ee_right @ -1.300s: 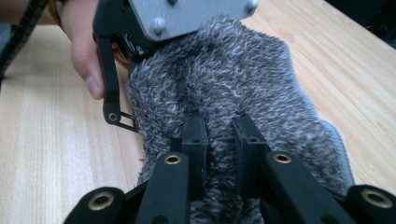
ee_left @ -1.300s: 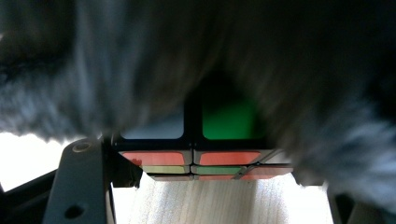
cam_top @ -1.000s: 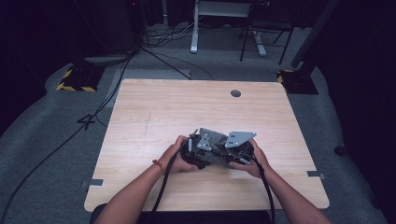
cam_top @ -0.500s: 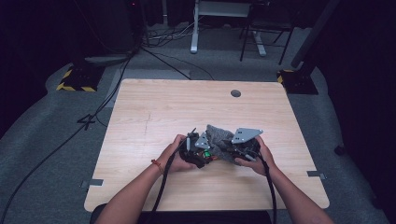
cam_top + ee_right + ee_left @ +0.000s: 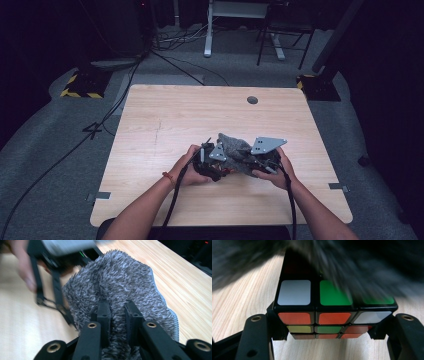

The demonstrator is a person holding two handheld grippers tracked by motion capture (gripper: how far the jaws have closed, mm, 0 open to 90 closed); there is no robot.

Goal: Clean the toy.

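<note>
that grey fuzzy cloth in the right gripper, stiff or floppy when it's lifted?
Likely floppy: the grey fuzzy cloth bunches between the right gripper fingers and drapes over the puzzle cube. Probably light, since a small pinch seems to carry it. The shaggy pile should grip rather than slip.

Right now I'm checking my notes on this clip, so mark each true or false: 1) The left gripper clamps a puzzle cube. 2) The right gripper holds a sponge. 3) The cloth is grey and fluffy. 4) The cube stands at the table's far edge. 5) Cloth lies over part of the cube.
1) True: the left gripper has its jaws against the sides of the puzzle cube.
2) False: the right gripper pinches a cloth.
3) True.
4) False: it is near the person's side of the table.
5) True: blurred grey pile covers its top.
</note>
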